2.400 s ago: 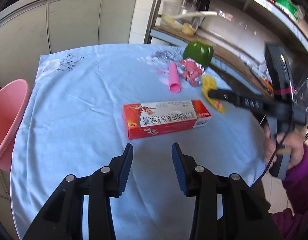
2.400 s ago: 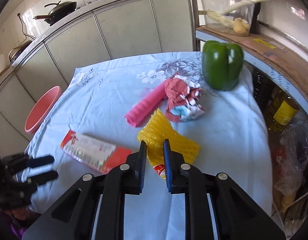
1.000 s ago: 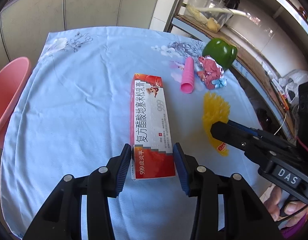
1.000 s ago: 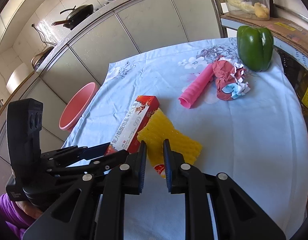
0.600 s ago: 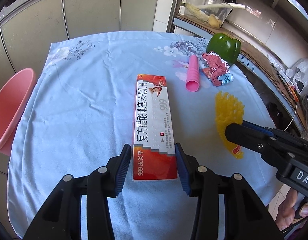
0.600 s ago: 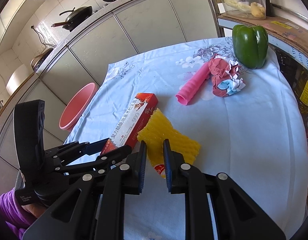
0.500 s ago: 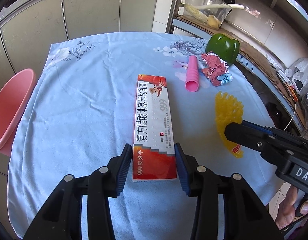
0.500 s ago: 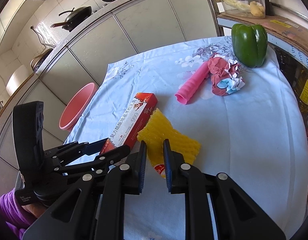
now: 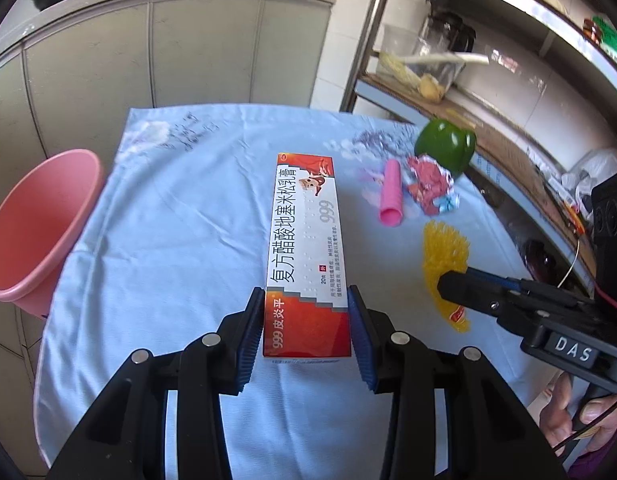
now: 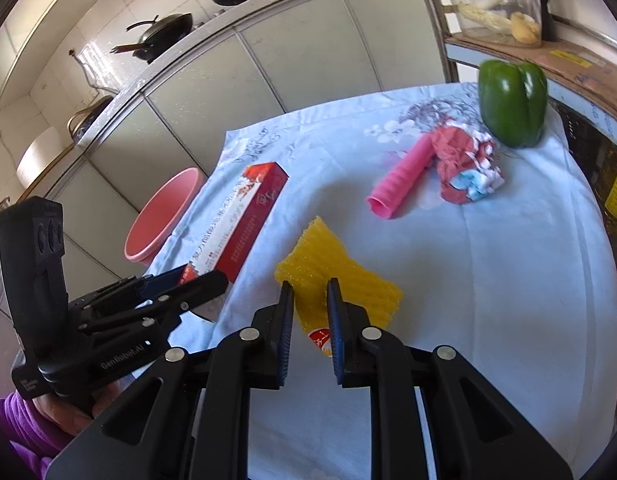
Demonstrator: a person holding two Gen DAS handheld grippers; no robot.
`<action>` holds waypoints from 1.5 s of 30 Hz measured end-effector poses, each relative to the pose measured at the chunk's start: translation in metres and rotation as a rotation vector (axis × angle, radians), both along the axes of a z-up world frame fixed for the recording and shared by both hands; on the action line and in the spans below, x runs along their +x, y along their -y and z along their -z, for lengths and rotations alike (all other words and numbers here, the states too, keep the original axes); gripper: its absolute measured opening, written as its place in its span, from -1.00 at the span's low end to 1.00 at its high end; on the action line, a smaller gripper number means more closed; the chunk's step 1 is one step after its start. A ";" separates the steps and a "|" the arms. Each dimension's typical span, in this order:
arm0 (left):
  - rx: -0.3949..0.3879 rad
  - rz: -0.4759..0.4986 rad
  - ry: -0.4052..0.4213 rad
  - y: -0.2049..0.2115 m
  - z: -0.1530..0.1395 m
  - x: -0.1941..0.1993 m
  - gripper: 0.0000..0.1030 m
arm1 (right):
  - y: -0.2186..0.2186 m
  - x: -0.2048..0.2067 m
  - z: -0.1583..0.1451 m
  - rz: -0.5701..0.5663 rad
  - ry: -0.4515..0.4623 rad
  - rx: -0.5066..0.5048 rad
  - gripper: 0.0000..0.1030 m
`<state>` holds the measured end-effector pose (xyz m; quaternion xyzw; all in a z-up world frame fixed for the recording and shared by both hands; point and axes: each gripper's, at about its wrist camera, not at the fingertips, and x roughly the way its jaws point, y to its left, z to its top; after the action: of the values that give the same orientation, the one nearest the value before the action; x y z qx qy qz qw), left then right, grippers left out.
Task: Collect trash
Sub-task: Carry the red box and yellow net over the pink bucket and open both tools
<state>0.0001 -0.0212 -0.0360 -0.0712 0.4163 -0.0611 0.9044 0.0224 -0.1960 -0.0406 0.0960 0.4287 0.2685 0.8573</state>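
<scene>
On the blue tablecloth (image 9: pixel 156 248) two pieces of rubbish are already in hand, one per gripper. Both pads of the left gripper (image 9: pixel 306 322) press against the near, red end of the long red-and-white medicine carton (image 9: pixel 306 248), whose far end points away across the cloth; from the right wrist view the carton looks raised clear of the table, though how far cannot be judged. Narrowly set fingers of the right gripper (image 10: pixel 310 322) pinch the near corner of the yellow foam net (image 10: pixel 332 276), the rest of which fans out ahead of the tips. Still lying on the cloth, well apart from both grippers, are a pink ribbed tube (image 10: pixel 402 186) and, touching its far end, a crumpled red wrapper (image 10: pixel 464 168); a green bell pepper (image 10: pixel 512 102) stands just beyond them and is probably food, not trash. A pink bin (image 9: pixel 40 220) sits off the left edge of the table, below the cloth, its mouth tilted toward the carton. The step in hand seems to be the carry after the pickup. Next, each held item would need to be swung over that bin's opening and released; the carton is long and held by one end, so it may sag or pivot in the pads, and the foam net is light and could cling to the fingers when they part. After that, the tube and the wrapper remain to be collected.
</scene>
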 end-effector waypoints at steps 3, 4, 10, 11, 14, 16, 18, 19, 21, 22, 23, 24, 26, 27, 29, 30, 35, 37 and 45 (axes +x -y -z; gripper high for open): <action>0.002 -0.022 0.032 -0.010 -0.008 -0.004 -0.22 | -0.011 0.000 -0.006 -0.027 0.028 -0.005 -0.67; 0.004 -0.033 0.044 -0.015 -0.011 -0.006 -0.22 | -0.014 0.000 -0.008 -0.033 0.035 -0.005 -0.67; 0.003 -0.103 0.093 -0.048 -0.024 -0.015 -0.22 | -0.041 0.008 -0.021 -0.086 0.060 0.001 -0.67; 0.001 -0.112 0.096 -0.052 -0.024 -0.016 -0.22 | -0.046 0.010 -0.023 -0.094 0.062 0.004 -0.67; -0.004 -0.160 0.107 -0.074 -0.027 -0.021 -0.22 | -0.065 0.015 -0.030 -0.132 0.071 0.010 -0.67; -0.018 -0.194 0.111 -0.091 -0.028 -0.024 -0.22 | -0.081 0.018 -0.035 -0.167 0.084 0.007 -0.67; -0.019 -0.232 0.116 -0.108 -0.028 -0.027 -0.22 | -0.096 0.019 -0.039 -0.204 0.101 -0.002 -0.67; -0.016 -0.249 0.118 -0.117 -0.028 -0.029 -0.22 | -0.107 0.019 -0.042 -0.226 0.114 -0.009 -0.67; -0.009 -0.293 0.120 -0.134 -0.028 -0.032 -0.22 | -0.122 0.021 -0.045 -0.255 0.128 -0.015 -0.67; -0.007 -0.310 0.119 -0.142 -0.028 -0.033 -0.22 | -0.132 0.022 -0.048 -0.274 0.133 -0.015 -0.67; -0.006 -0.331 0.119 -0.150 -0.028 -0.034 -0.22 | -0.141 0.024 -0.050 -0.290 0.138 -0.015 -0.67; -0.006 -0.347 0.118 -0.159 -0.028 -0.035 -0.22 | -0.151 0.025 -0.052 -0.308 0.143 -0.016 -0.67; -0.005 -0.372 0.118 -0.171 -0.028 -0.036 -0.22 | -0.167 0.027 -0.054 -0.335 0.149 -0.020 -0.67; -0.002 -0.389 0.120 -0.179 -0.027 -0.037 -0.22 | -0.177 0.028 -0.055 -0.353 0.150 -0.021 -0.67; 0.003 -0.413 0.122 -0.190 -0.026 -0.037 -0.22 | -0.193 0.029 -0.056 -0.380 0.150 -0.024 -0.67; 0.008 -0.429 0.122 -0.197 -0.025 -0.037 -0.22 | -0.200 0.028 -0.056 -0.391 0.150 -0.024 -0.67; 0.023 -0.470 0.111 -0.219 -0.017 -0.037 -0.22 | -0.240 0.037 -0.053 -0.451 0.148 -0.029 -0.67; 0.032 -0.479 0.101 -0.226 -0.014 -0.034 -0.21 | -0.255 0.041 -0.051 -0.464 0.144 -0.024 -0.67; 0.024 -0.523 0.040 -0.252 0.010 -0.026 -0.21 | -0.301 0.075 -0.028 -0.480 0.046 0.027 -0.67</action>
<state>-0.0256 0.2307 -0.0455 -0.1643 0.3667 0.1784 0.8982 0.0975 0.1048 -0.0121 -0.0033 0.4158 0.4725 0.7771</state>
